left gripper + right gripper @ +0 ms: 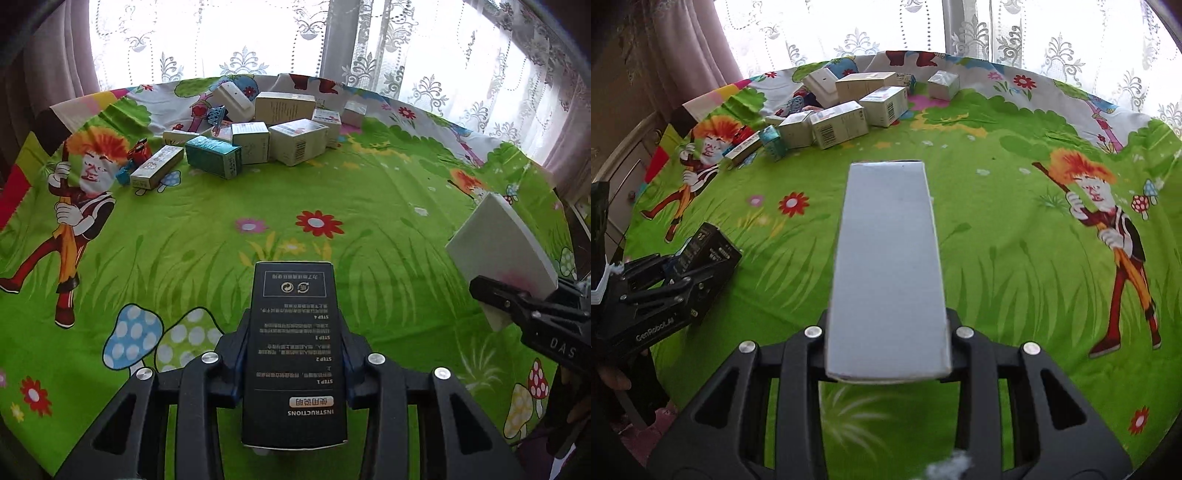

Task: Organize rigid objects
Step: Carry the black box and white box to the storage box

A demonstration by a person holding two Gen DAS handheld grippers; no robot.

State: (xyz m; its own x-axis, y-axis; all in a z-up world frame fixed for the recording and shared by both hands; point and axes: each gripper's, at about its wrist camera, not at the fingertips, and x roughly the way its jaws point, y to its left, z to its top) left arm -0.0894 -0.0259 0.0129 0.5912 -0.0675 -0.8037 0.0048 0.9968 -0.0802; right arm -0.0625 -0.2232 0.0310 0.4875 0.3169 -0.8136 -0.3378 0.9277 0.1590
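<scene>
Left wrist view: the left hand-held gripper [293, 354] is clamped on a black box [293, 354], pads pressing its long side faces, printed instruction panel facing the camera. The box juts forward above the green cartoon cloth [229, 243] that covers the desk. A pile of boxes [258, 136] lies at the far edge near the lace curtain [229, 40], well apart from the held box. At right, the right hand-held gripper [517, 299] carries a white box [502, 243], tilted.

Judgement: this is the carry step. Both boxes should be kept level and apart from each other, lowered flat onto bare cloth, and only then released, edges aligned.

Right wrist view: the right hand-held gripper [886, 332] is closed on the white box [886, 266], a long, plain, matte carton with sharp corners and no print showing. The black box [709, 251] in the left hand-held gripper [676, 280] sits at lower left, also above the cloth. The pile [842, 110] is thin printed cardboard, mostly rectangular, some cartons leaning on others. Cardboard is likely to dent under hard squeezing; the cloth looks soft and slightly wrinkled, so tall cartons may tip if stood on end.
</scene>
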